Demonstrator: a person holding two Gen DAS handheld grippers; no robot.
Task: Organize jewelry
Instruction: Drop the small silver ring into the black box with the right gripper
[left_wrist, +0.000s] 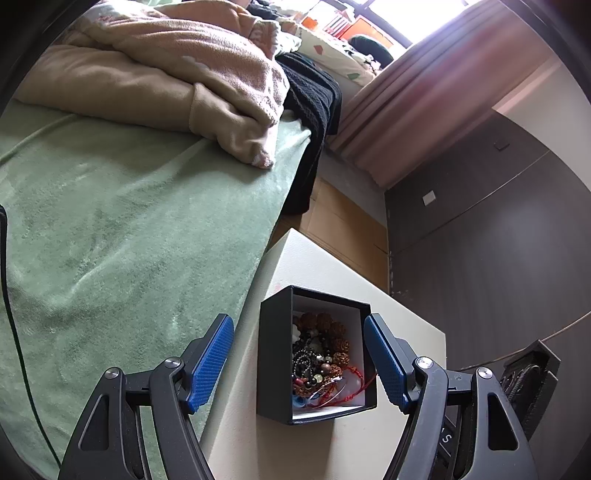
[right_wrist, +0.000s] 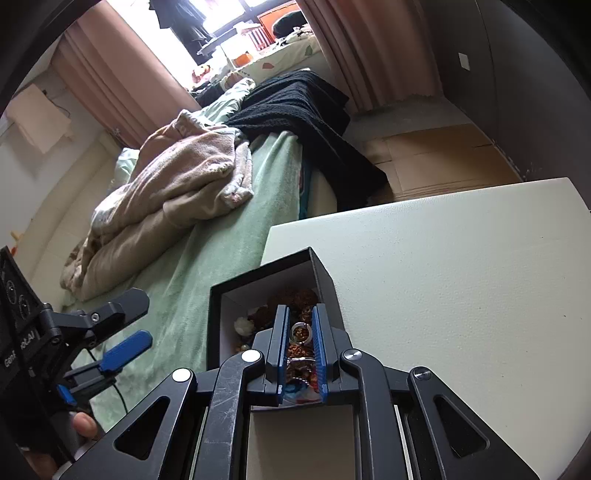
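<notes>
Jewelry (left_wrist: 320, 360) in black box (left_wrist: 275, 354), lidless.

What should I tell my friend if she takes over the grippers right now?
Left gripper: open, straddling the black box without visibly touching it.
Right gripper: shut on a small silver ring, held over the box.
The box sits on the white table beside the bed, full of tangled beads and bracelets.
Done: one ring picked up.
Left: probably set the ring down, then sort the rest of the pile.
</notes>
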